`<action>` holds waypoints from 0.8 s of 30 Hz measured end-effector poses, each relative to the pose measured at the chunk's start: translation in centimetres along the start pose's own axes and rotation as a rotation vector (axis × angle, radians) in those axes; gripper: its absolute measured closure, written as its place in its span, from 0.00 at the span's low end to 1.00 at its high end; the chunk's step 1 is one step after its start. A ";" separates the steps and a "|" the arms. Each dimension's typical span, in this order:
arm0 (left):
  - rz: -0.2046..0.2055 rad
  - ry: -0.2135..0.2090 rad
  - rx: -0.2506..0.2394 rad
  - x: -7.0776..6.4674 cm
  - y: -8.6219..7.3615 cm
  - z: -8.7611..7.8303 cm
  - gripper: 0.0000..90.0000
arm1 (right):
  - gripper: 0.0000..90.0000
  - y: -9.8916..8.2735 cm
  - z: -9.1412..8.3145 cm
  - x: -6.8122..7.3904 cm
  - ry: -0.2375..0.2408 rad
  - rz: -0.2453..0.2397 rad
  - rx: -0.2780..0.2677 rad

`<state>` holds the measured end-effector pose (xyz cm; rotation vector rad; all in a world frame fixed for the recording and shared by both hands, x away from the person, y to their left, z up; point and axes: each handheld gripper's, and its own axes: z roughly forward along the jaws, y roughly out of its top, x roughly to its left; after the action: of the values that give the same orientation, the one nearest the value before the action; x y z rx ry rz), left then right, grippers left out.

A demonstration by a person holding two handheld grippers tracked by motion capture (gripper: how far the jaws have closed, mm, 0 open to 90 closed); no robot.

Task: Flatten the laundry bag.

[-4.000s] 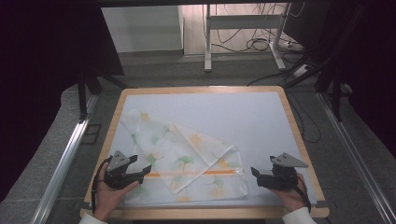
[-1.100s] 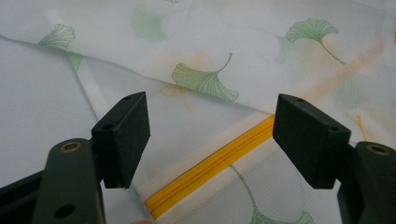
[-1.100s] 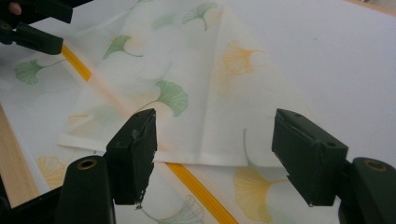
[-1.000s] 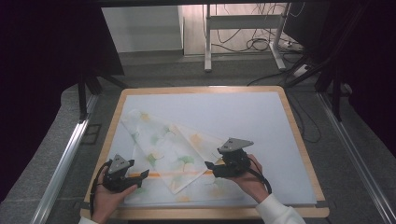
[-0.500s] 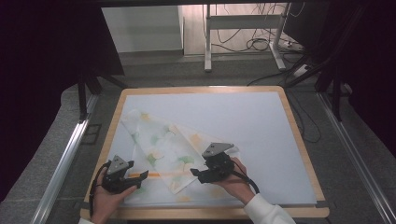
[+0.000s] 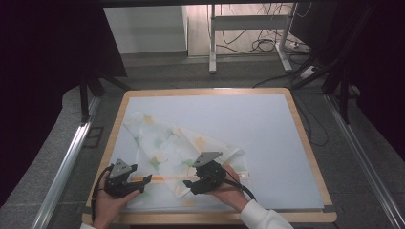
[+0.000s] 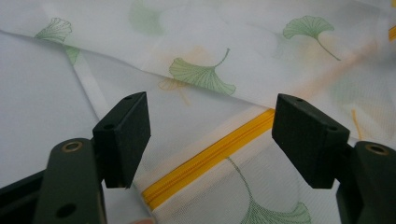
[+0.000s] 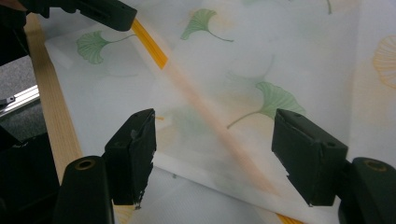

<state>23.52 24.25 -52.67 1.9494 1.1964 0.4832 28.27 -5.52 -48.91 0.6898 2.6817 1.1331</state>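
A wood-edged table [image 6: 305, 138] with a pale top, a thin leaf-print cloth [image 6: 167, 148] flat on it.

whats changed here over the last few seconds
The right gripper came in from the table's right edge to the middle of the thin white leaf-printed cloth with a yellow stripe, jaws open, holding nothing. The cloth's right part now lies folded over toward the left. The left gripper stayed put, open over the stripe; the wooden-rimmed table is unchanged.
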 end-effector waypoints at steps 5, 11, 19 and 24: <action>-0.001 0.002 -0.002 0.0 0.0 0.1 0.31 | 0.35 0.3 0.8 1.0 0.024 -0.022 0.009; 0.004 0.003 -0.004 0.0 0.0 -0.1 0.31 | 0.35 0.3 1.9 1.8 0.041 -0.038 0.038; 0.007 0.003 -0.003 0.0 0.0 -0.2 0.31 | 0.35 0.2 3.7 2.8 0.036 -0.069 0.094; 0.013 0.002 -0.001 0.0 0.0 -0.1 0.31 | 0.34 0.2 4.6 3.2 0.044 -0.081 0.119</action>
<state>23.41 24.32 -52.62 1.9572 1.1851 0.4930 26.96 -0.93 -51.88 0.5738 2.8049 0.9870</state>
